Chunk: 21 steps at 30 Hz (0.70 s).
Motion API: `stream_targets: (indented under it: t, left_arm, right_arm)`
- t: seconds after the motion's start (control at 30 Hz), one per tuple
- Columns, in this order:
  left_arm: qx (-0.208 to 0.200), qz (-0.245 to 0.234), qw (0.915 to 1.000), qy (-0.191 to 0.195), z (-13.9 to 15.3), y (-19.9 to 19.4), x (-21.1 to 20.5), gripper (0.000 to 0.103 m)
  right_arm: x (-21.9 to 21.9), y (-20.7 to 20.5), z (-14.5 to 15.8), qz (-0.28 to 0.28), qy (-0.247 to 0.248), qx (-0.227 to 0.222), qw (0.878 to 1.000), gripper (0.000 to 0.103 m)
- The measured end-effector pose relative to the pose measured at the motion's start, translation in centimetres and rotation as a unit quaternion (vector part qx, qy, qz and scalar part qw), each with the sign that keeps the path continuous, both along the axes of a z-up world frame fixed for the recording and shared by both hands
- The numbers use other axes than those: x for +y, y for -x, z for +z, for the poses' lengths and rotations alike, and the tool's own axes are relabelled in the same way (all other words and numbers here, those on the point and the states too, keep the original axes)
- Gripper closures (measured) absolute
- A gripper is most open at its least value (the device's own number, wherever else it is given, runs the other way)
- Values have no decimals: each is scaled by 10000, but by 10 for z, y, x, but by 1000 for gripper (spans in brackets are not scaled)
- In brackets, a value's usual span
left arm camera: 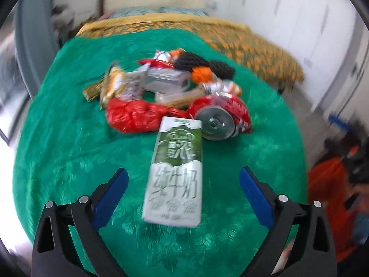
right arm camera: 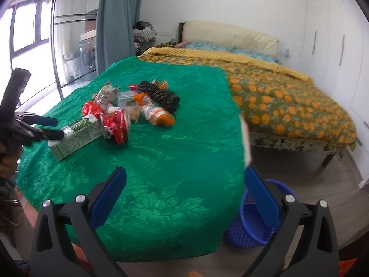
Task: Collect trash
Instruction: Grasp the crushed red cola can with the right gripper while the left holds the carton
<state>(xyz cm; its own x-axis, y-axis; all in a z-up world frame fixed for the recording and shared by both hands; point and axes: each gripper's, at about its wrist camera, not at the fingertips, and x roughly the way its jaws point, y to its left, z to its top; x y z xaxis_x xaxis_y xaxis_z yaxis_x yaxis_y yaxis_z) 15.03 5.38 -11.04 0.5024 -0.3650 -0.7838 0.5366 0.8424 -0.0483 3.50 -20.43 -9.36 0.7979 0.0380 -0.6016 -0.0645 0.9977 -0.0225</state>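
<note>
A green and white milk carton (left arm camera: 176, 173) lies on the green tablecloth (left arm camera: 69, 138), lengthwise between the open blue pads of my left gripper (left arm camera: 183, 177), which do not touch it. Behind it lies a pile of trash: red wrappers (left arm camera: 136, 114), a crushed red can (left arm camera: 221, 117), a clear box (left arm camera: 165, 78) and black netting (left arm camera: 205, 65). In the right wrist view the carton (right arm camera: 76, 135) and the pile (right arm camera: 136, 103) lie at the left, with my left gripper (right arm camera: 53, 128) at the carton's near end. My right gripper (right arm camera: 184, 180) is open and empty over the table's near right part.
A blue mesh basket (right arm camera: 250, 224) stands on the floor below the table's right edge. A bed with an orange-patterned cover (right arm camera: 288, 97) stands behind the table. White wardrobes (right arm camera: 334, 46) line the right wall. A curtain (right arm camera: 115, 18) and a window are at the left.
</note>
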Motion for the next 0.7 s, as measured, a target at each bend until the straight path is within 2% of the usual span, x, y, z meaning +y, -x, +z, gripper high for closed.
stream_targets:
  t: [0.1, 0.13, 0.2, 0.27, 0.33, 0.37, 0.47, 0.53, 0.57, 0.63, 0.7]
  left_arm:
    - [-231, -69, 9982, -543, -7, -3, -23, 10]
    - [-287, -71, 9973, -665, -8, -4, -27, 15]
    - [-369, -72, 9945, -982, -13, -6, -36, 29]
    - [-447, 71, 9919, -1187, -14, -7, -37, 54]
    - [-396, 197, 9928, -1111, -12, -5, -30, 54]
    - [-273, 392, 9944, -940, -9, -4, -21, 55]
    - [-142, 752, 9940, -784, -7, 3, -3, 54]
    - [-89, 827, 9937, -748, -7, 8, 4, 52]
    - [-105, 837, 9933, -788, -7, 8, 6, 42]
    - [-218, 848, 9918, -936, -8, 8, 4, 31]
    - [-227, 799, 9912, -1029, -10, 9, 1, 31]
  right_arm:
    - [2, -9, -5, 290, -206, 181, 9992, 5]
    - [3, -14, -7, 433, -315, 254, 9982, 5]
    - [8, -21, -10, 612, -454, 342, 9965, 5]
    - [14, -33, -12, 819, -567, 450, 9940, 5]
    - [23, -46, -12, 1040, -609, 518, 9914, 5]
    - [28, -52, -12, 1153, -615, 550, 9899, 5]
    - [49, -72, -17, 1509, -697, 725, 9834, 5]
    - [64, -87, -20, 1707, -764, 865, 9785, 5]
    - [72, -96, -23, 1745, -732, 928, 9775, 5]
    - [85, -114, -26, 1772, -665, 1042, 9764, 5]
    - [96, -132, -30, 1748, -623, 1237, 9748, 5]
